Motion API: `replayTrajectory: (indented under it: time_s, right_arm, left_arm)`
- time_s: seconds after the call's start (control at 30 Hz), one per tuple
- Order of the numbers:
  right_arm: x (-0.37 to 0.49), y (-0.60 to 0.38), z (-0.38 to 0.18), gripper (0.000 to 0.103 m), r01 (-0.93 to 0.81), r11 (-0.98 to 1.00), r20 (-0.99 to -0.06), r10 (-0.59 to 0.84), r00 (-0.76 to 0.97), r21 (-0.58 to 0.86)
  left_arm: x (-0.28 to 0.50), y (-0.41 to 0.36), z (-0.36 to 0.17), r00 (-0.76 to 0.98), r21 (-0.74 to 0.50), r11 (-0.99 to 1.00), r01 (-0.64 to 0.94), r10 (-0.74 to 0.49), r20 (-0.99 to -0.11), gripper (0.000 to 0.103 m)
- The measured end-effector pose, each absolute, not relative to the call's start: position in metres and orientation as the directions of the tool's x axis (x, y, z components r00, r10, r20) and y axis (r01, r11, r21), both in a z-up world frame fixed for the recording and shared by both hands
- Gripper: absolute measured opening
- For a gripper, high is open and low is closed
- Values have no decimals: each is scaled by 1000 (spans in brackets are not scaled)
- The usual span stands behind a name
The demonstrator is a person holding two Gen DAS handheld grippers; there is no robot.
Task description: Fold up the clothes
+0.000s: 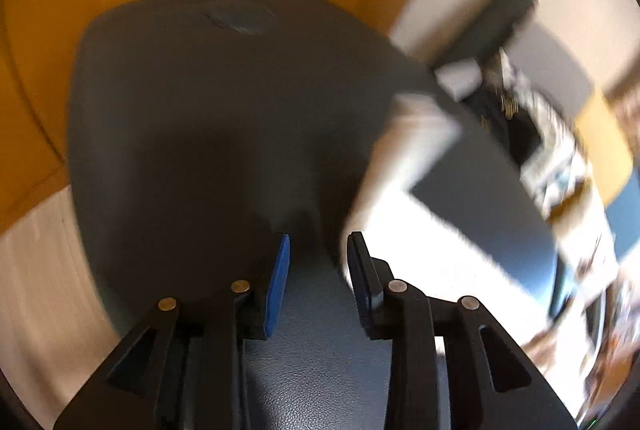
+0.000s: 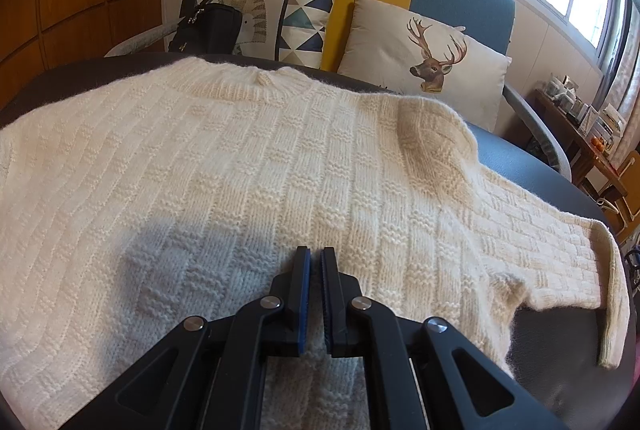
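We see the cream knit sweater (image 2: pixel 248 166) spread flat across the dark table (image 2: pixel 560 346), one sleeve reaching toward four o'clock. Our right gripper (image 2: pixel 315 258) hangs above it, fingers nearly pressed together, empty. Our left gripper (image 1: pixel 318 254) has fingers spread over bare table.

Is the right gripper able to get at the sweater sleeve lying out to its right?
Probably yes. The right gripper hovers shut over the sweater, and the sleeve lies flat on the dark table with nothing on it.
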State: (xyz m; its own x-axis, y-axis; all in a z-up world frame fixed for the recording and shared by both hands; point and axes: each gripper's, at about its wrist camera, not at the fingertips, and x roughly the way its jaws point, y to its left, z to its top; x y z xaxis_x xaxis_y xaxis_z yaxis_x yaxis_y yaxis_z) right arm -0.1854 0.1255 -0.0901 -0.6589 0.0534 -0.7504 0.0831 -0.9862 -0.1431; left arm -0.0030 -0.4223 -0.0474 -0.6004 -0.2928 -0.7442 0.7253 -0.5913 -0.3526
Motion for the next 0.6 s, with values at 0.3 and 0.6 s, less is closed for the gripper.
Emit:
replayTrajectory:
  time_s: [0.3,0.6]
  right_arm:
    - [-185,122,-90,4,83,-983,-749,71,-659,-166]
    - [-185,124,-90,4,84,-984,-751,62,-657,-155]
  left_arm:
    - [-107,-298,-23,-641,-91,-922,378,-189,-744,33]
    - [-143,-245,-92,-461,273,-913,302,-391,-797,33]
